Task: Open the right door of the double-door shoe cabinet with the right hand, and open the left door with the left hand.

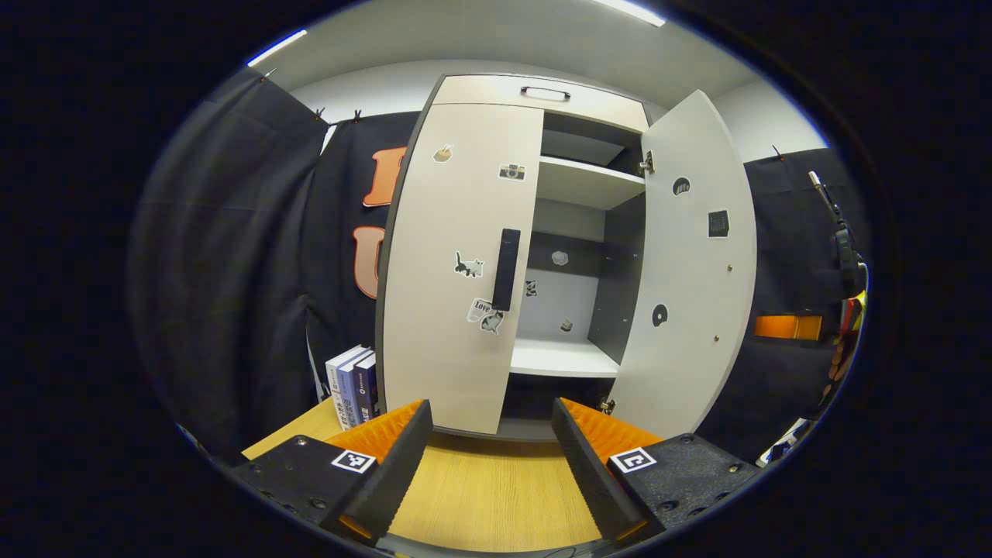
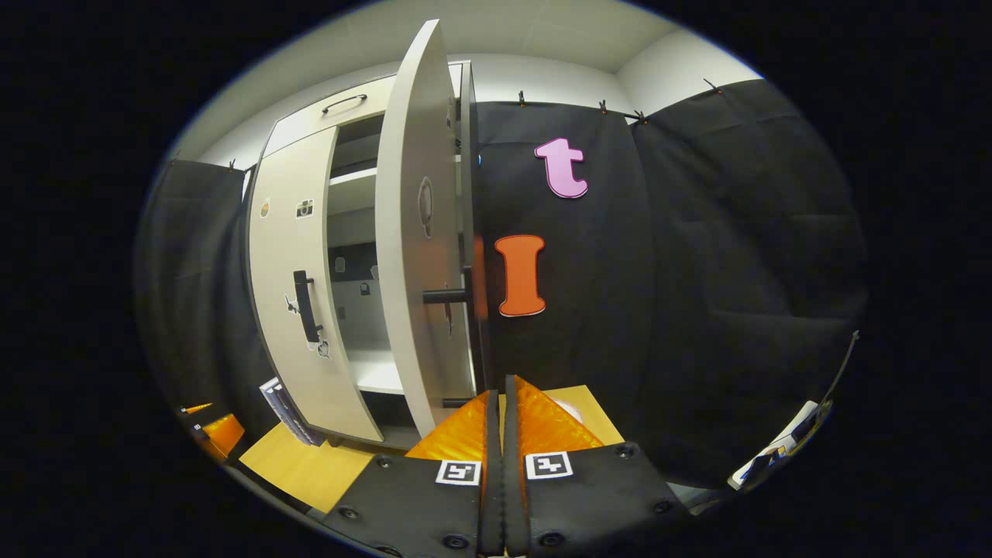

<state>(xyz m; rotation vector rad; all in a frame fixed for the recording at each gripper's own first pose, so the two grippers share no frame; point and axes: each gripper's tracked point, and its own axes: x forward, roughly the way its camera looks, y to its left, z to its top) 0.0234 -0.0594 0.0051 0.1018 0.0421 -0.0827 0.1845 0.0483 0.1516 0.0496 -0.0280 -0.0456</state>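
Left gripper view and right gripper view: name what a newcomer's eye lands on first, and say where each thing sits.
The tall pale shoe cabinet on the wooden table draws the eye first: its right door is swung wide open, baring white shelves, while the sticker-dotted left door with its dark handle is shut. The left gripper is open below that handle. In the right gripper view, the right gripper is shut, empty, near the open door's edge.

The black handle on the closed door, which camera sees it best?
The left gripper view. There the handle faces the camera head-on, in the middle of the picture, on the closed left door. In the right gripper view the handle is off to the side, smaller, and seen at a slant.
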